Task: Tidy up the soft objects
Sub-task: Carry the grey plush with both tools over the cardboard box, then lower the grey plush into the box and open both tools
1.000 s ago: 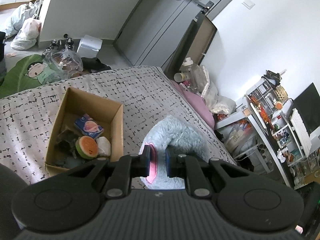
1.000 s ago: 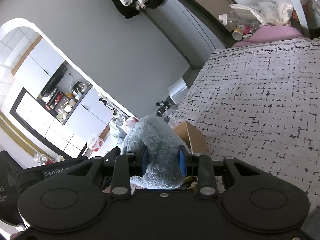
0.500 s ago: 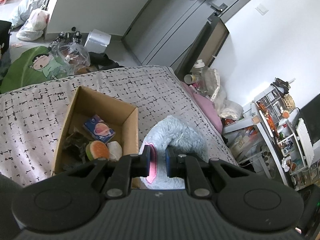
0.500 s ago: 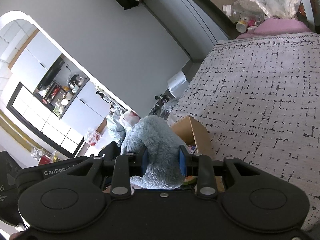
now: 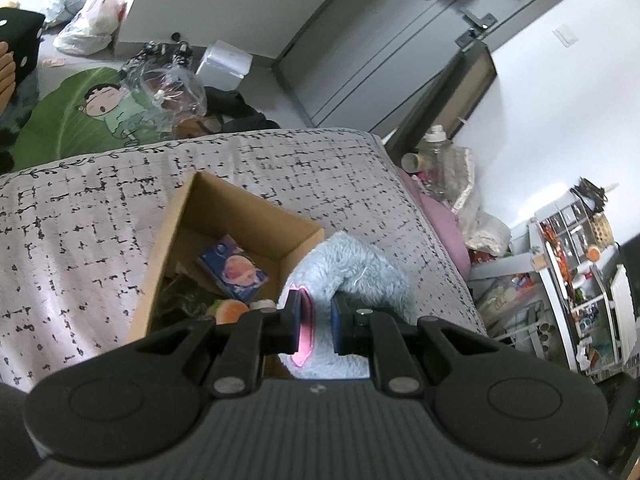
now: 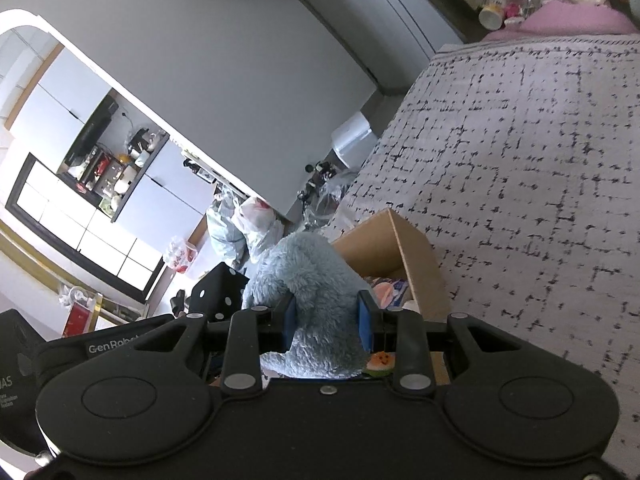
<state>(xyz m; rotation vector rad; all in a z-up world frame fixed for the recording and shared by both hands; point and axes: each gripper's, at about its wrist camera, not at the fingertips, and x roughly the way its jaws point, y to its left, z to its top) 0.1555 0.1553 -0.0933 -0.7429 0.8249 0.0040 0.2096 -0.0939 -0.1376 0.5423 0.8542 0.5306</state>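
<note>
In the left wrist view, our left gripper (image 5: 316,322) pinches the pink edge of the blue plush toy (image 5: 356,268) at lower centre; the cardboard box (image 5: 188,216) opens just left. In the right wrist view, our right gripper (image 6: 326,322) clamps the plush's fur, the box just right.

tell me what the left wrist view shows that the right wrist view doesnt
Only the left wrist view: the left hand-held gripper shut on the plush's pink part, a green cartoon mat and cluttered shelves. Only the right wrist view: the right hand-held gripper shut on the plush's blue fur, and a kitchen through an archway. Both: the blue plush held over the bed, beside the open box holding a small carton.
</note>
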